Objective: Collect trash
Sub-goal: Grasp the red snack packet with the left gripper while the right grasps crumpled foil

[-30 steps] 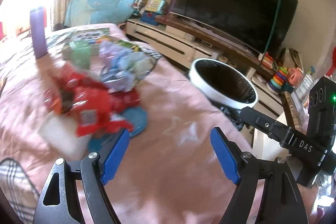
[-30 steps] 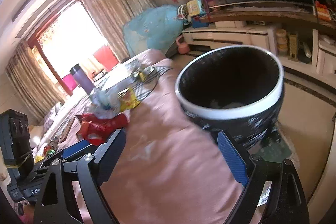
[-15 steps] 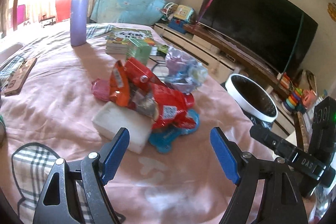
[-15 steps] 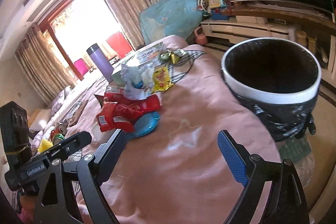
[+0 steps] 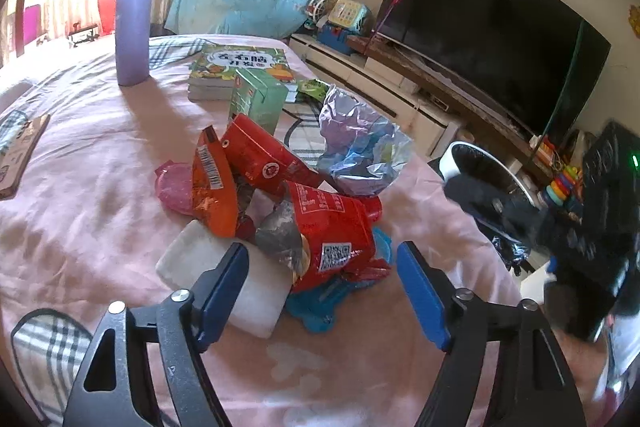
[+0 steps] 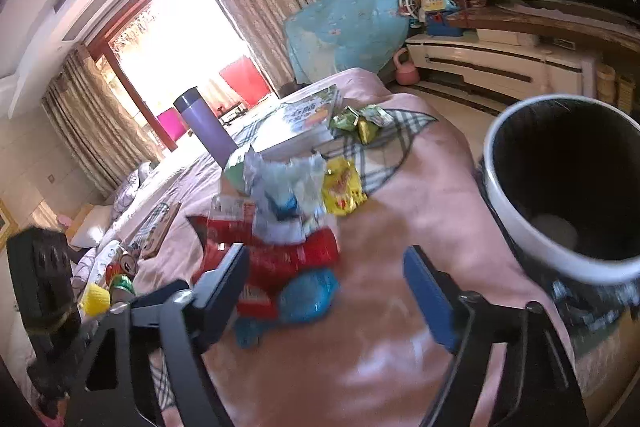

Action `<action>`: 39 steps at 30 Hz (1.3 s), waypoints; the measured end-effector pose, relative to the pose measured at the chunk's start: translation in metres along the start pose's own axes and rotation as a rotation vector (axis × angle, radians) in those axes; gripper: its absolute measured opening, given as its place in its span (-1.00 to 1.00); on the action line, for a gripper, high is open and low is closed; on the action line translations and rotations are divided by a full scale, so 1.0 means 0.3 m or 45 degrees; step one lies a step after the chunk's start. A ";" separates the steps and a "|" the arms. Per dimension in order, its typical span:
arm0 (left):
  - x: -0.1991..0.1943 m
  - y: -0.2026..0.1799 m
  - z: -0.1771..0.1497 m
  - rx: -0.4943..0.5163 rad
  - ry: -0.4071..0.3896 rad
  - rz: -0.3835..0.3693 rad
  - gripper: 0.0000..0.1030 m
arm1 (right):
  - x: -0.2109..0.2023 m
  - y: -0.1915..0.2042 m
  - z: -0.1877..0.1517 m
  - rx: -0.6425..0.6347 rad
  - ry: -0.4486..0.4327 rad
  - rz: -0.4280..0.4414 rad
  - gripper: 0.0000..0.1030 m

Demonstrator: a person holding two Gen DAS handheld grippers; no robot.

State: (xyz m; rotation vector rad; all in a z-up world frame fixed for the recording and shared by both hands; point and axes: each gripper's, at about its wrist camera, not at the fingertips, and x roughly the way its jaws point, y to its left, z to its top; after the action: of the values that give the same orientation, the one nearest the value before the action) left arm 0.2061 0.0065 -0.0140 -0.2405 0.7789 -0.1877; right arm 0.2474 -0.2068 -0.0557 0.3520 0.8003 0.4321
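1. Your left gripper point(image 5: 322, 291) hangs just short of the trash pile, blue pads spread wide, nothing between them.
2. Your right gripper point(image 6: 324, 291) is also spread apart and empty, pointing at the same pile from the side nearer the bin.
3. Trash sits heaped mid-table on the pink cloth point(image 5: 80, 211): a red snack bag point(image 5: 328, 227) with a QR code nearest your left pads, a second red pouch point(image 5: 260, 157), an orange wrapper point(image 5: 210, 187), a crumpled silvery-lilac bag point(image 5: 360, 151), a blue plastic piece point(image 5: 320, 307) underneath, and a white block point(image 5: 224, 271).
4. A bin point(image 6: 560, 187), white-rimmed with a black liner, stands just past the table edge on your right.
5. Risk, as I judge it: the foil bags are thin, slick and puffed, so a pinch on a loose corner may slip or drag neighbours off the heap.
6. Closing low could catch the soft cloth and pull it.
7. The green carton point(image 5: 260, 99), book point(image 5: 236, 67) and purple flask point(image 5: 134, 27) behind may not be trash; a wide sweep could knock them.
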 end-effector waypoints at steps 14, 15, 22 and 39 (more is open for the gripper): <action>0.074 -0.017 0.025 0.046 0.006 -0.078 -0.23 | 0.162 -0.007 0.043 0.008 0.093 0.098 -0.77; 0.069 -0.026 0.028 0.058 -0.003 -0.088 -0.23 | 0.147 -0.010 0.040 0.015 0.086 0.099 -0.77; 0.059 -0.063 0.014 0.116 -0.031 -0.130 -0.24 | -0.009 -0.067 0.026 0.052 0.007 0.069 -0.79; 0.085 -0.191 0.017 0.206 -0.028 -0.189 -0.24 | -0.274 -0.256 -0.051 0.168 -0.114 -0.063 -0.79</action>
State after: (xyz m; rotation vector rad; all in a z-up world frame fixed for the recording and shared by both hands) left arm 0.2231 -0.0539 -0.0114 -0.1465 0.7203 -0.3865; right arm 0.2034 -0.3114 -0.0508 0.4699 0.7504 0.3157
